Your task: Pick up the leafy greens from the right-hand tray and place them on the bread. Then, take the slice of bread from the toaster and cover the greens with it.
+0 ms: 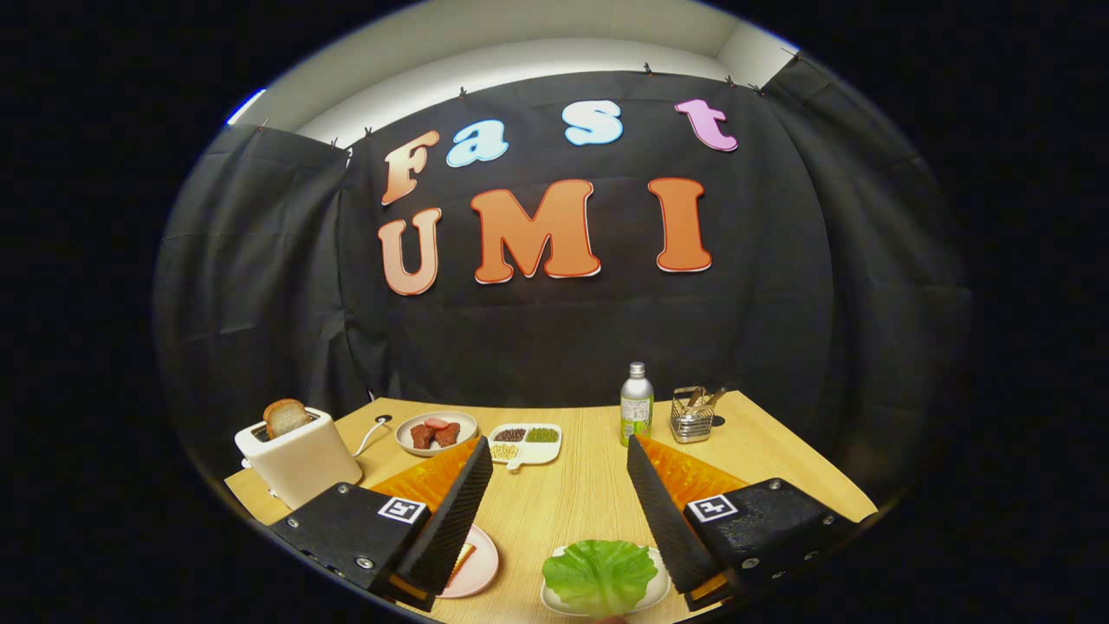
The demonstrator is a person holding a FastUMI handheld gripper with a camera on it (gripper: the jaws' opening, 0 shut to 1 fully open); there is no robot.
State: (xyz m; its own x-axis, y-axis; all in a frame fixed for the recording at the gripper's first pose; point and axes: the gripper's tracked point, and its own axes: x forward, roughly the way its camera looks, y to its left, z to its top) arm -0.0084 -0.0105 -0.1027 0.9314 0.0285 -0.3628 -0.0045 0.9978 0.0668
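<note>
Green and ruffled, the leafy greens (600,575) lay on a white tray (657,591) low between the two fingers, nearer the right one. The gripper (560,464) stood wide open, its ribbed black fingers (457,511) holding nothing. Under the left finger a pink plate (479,568) showed with an edge of bread (465,555) on it (mostly hidden). Beyond the left finger a white toaster (299,459) held an upright bread slice (286,417). Farther back on the wooden table (567,494) sat a meat plate (436,432), a divided dish (525,443), a bottle (636,404) and a wire basket (693,415).
</note>
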